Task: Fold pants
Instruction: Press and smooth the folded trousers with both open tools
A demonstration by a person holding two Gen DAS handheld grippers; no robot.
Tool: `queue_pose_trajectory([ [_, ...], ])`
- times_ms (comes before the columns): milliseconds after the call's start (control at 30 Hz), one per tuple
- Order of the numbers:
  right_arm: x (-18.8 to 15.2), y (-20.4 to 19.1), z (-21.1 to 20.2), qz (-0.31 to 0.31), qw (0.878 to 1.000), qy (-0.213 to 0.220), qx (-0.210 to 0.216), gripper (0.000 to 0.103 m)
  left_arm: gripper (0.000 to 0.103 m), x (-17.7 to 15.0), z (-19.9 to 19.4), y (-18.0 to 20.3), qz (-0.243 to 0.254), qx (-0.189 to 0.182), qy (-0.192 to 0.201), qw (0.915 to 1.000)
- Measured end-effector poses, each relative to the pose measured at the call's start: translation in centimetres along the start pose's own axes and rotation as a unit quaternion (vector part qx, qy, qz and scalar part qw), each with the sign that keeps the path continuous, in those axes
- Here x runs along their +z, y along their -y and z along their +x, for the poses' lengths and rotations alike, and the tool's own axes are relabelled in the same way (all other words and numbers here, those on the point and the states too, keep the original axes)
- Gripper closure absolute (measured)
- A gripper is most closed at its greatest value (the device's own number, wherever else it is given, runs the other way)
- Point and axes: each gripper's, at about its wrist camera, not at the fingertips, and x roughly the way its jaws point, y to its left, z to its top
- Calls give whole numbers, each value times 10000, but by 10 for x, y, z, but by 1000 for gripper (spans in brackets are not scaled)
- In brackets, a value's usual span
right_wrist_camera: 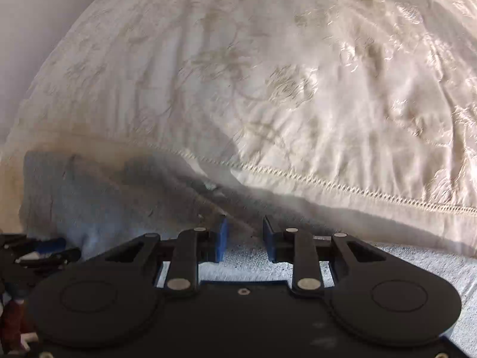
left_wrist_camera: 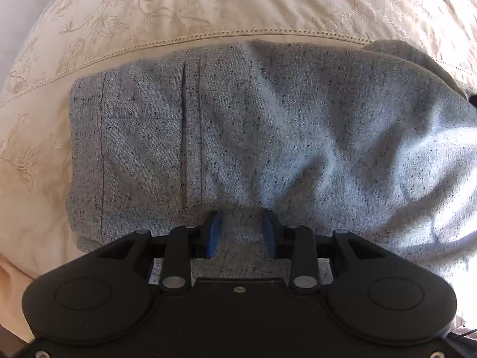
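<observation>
Grey speckled pants [left_wrist_camera: 268, 119] lie folded on a cream bedspread, with a belt loop and waistband seams towards the left. My left gripper [left_wrist_camera: 242, 229] points down over their near edge, its blue pads apart with flat grey cloth showing between them. In the blurred right wrist view the pants [right_wrist_camera: 89, 203] spread from the left to under my right gripper [right_wrist_camera: 245, 232]. That gripper's blue pads stand apart and nothing is pinched between them. A small shiny fastener [right_wrist_camera: 209, 185] shows on the cloth ahead. The left gripper [right_wrist_camera: 44, 249] appears at the left edge.
The cream bedspread [left_wrist_camera: 149, 15] with floral embroidery and a stitched hem band [right_wrist_camera: 357, 191] covers the whole surface beyond the pants. A pale wall or floor [right_wrist_camera: 35, 29] lies past its far left edge. Bright light falls on the right part of the cloth.
</observation>
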Motion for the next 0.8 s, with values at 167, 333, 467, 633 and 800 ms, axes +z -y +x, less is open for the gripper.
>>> queue_pose_trajectory([
  [167, -53, -24, 11, -503, 9960, -671, 300, 73, 60, 3, 4, -1, -327, -38, -143, 9994],
  [333, -63, -36, -11, -729, 9968, -286, 158, 74, 60, 7, 4, -1, -453, -46, -194, 9988],
  [467, -19, -35, -49, -642, 9959, 547, 312, 73, 60, -4, 0, 1, -626, -93, -62, 9980],
  [633, 43, -34, -21, -722, 9950, 601, 346, 68, 59, -25, -1, -5, -769, -144, 53, 9969],
  [800, 67, -37, 30, -509, 9969, -27, 593, 65, 59, -36, -3, -10, -781, -188, 75, 9967],
])
